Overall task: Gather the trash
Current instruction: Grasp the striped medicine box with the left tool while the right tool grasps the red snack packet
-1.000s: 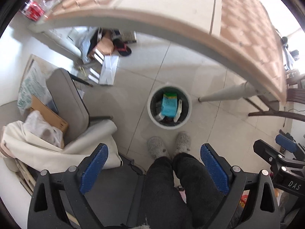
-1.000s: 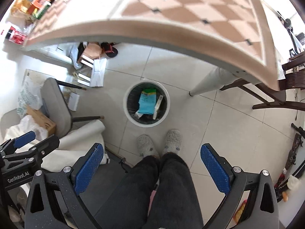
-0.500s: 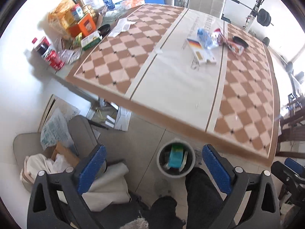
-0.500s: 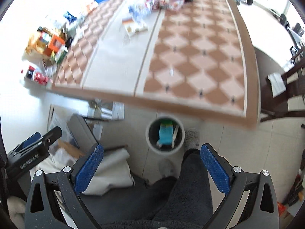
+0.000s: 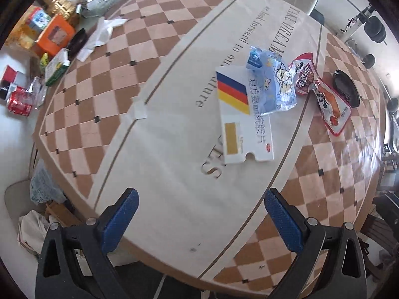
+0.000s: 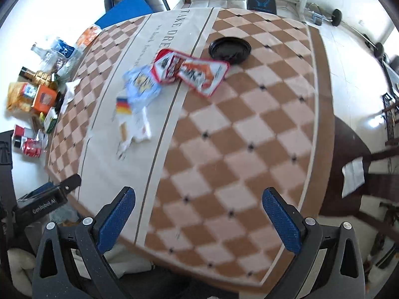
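we note a flattened white carton (image 5: 243,117) with black-red-yellow stripes lying mid-table, a crumpled pale blue wrapper (image 5: 274,84) overlapping its far end, two red snack wrappers (image 5: 321,92) beside it. the checkered tablecloth (image 5: 104,104) carries groceries at its left edge. left gripper (image 5: 200,220) and right gripper (image 6: 198,218) hover spread wide, empty.

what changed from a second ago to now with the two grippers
Both grippers swung up from the floor bin to face the tabletop: the left gripper now looks at the white flag-printed box and blue wrapper, the right gripper over the checkered cloth. Nothing was grasped; both stayed open and empty.
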The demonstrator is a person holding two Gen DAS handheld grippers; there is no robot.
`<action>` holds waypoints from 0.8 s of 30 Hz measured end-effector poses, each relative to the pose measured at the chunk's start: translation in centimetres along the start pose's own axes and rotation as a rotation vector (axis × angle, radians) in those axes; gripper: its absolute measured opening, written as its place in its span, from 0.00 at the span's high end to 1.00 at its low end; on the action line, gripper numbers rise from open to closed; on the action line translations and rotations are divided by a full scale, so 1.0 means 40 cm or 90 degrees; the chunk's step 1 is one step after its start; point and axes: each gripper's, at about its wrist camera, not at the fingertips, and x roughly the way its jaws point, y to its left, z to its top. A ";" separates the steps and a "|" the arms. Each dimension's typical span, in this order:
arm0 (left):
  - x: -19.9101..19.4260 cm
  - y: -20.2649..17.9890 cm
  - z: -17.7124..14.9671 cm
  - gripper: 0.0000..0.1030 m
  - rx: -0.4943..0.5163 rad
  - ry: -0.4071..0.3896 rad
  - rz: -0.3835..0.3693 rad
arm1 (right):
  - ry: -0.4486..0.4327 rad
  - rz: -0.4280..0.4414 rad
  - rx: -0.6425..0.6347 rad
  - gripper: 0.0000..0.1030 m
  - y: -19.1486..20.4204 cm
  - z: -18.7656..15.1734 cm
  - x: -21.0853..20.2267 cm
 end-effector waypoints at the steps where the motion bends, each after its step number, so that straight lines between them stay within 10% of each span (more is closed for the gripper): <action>1: 0.029 -0.021 0.033 0.00 0.002 0.012 -0.002 | 0.007 -0.002 -0.008 0.00 -0.010 0.048 0.028; 11: 0.216 -0.089 0.190 0.06 0.011 0.072 -0.003 | 0.099 -0.079 -0.278 0.00 0.131 0.391 0.306; 19: 0.183 -0.024 0.166 0.32 -0.033 0.049 -0.023 | 0.153 -0.125 -0.501 0.01 0.277 0.471 0.456; 24: 0.176 0.046 0.105 0.32 -0.065 0.060 -0.020 | 0.182 -0.107 -0.474 0.15 0.278 0.496 0.500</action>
